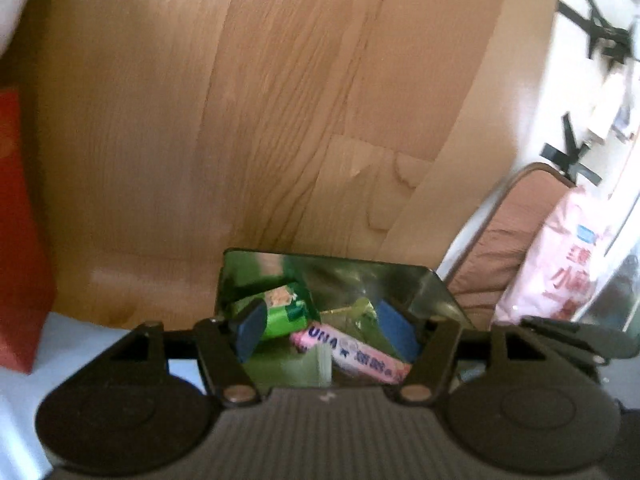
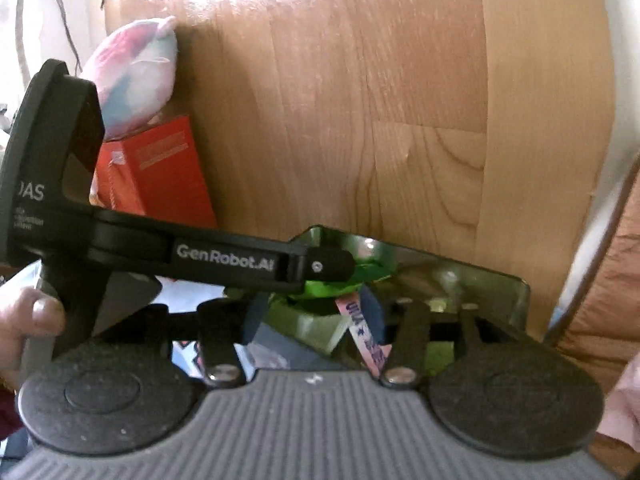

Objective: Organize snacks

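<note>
Wood-grain panelling is filling the background behind a green-tinted clear tray [image 1: 436,280] that is holding a green snack pack [image 1: 286,310] and a pink wrapped bar [image 1: 352,350]. From the left wrist view the bar is lying with its long axis running from upper left down to lower right. The left gripper [image 1: 326,334] is standing wide open over the tray, gripping nothing. The right gripper [image 2: 312,318] is spread too, its right finger touching the bar; whether it is holding it I cannot tell
</note>
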Demonstrator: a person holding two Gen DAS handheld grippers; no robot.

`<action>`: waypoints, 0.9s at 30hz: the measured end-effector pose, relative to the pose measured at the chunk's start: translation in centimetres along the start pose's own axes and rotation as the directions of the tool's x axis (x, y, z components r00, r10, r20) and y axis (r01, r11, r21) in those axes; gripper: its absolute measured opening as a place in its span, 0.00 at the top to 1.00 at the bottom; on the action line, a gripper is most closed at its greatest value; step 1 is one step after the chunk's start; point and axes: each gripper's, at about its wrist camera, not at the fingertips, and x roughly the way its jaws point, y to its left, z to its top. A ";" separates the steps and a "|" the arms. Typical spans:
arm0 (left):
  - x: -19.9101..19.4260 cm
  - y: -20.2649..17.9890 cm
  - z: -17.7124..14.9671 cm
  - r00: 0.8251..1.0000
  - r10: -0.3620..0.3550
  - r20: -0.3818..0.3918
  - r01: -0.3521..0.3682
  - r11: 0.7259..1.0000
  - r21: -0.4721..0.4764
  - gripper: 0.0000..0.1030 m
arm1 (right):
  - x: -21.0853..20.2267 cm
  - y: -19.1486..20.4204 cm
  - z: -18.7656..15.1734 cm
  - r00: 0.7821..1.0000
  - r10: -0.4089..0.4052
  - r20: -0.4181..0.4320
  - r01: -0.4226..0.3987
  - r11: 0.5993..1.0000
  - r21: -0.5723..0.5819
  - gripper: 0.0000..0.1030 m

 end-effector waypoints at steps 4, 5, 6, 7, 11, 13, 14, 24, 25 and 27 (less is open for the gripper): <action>-3.8 -1.1 -1.5 0.999 0.045 0.023 -0.046 0.998 0.051 0.34 | -4.2 1.0 -1.9 1.000 -0.007 0.020 0.006 0.999 0.039 0.29; -4.7 -1.5 -2.1 0.998 0.057 0.025 -0.058 0.996 0.066 0.33 | -5.4 1.3 -2.5 1.000 -0.012 0.028 0.010 0.999 0.052 0.27; -5.7 -1.8 -2.8 0.998 0.066 0.026 -0.068 0.995 0.080 0.33 | -6.8 1.6 -3.1 0.999 -0.018 0.042 0.015 0.997 0.070 0.24; -6.5 -1.9 -3.5 0.997 0.071 0.024 -0.073 0.994 0.087 0.33 | -7.9 2.0 -3.7 0.998 -0.024 0.061 0.018 0.996 0.091 0.20; -9.4 -2.7 -6.7 0.997 0.078 -0.007 -0.076 0.992 0.098 0.33 | -12.9 3.1 -6.4 0.988 -0.054 0.143 0.022 0.976 0.215 0.03; -10.5 -2.9 -8.3 0.995 0.094 -0.023 -0.091 0.991 0.099 0.33 | -14.4 3.5 -7.3 0.988 -0.058 0.144 0.019 0.964 0.264 0.01; -11.0 -3.1 -9.0 0.994 0.106 -0.027 -0.103 0.990 0.102 0.33 | -15.2 3.8 -7.9 0.987 -0.065 0.146 0.020 0.957 0.290 0.00; -14.6 -2.7 -14.9 0.980 0.198 -0.033 -0.194 0.976 0.099 0.27 | -16.6 6.4 -12.6 0.987 -0.124 0.104 0.070 0.907 0.416 0.00; -14.8 -2.5 -15.4 0.979 0.200 -0.033 -0.196 0.976 0.090 0.27 | -16.6 6.7 -13.1 0.982 -0.162 0.101 0.105 0.900 0.422 0.00; -14.9 -2.3 -16.2 0.977 0.210 -0.032 -0.207 0.975 0.082 0.27 | -16.4 7.4 -14.2 0.963 -0.254 0.094 0.194 0.890 0.413 0.00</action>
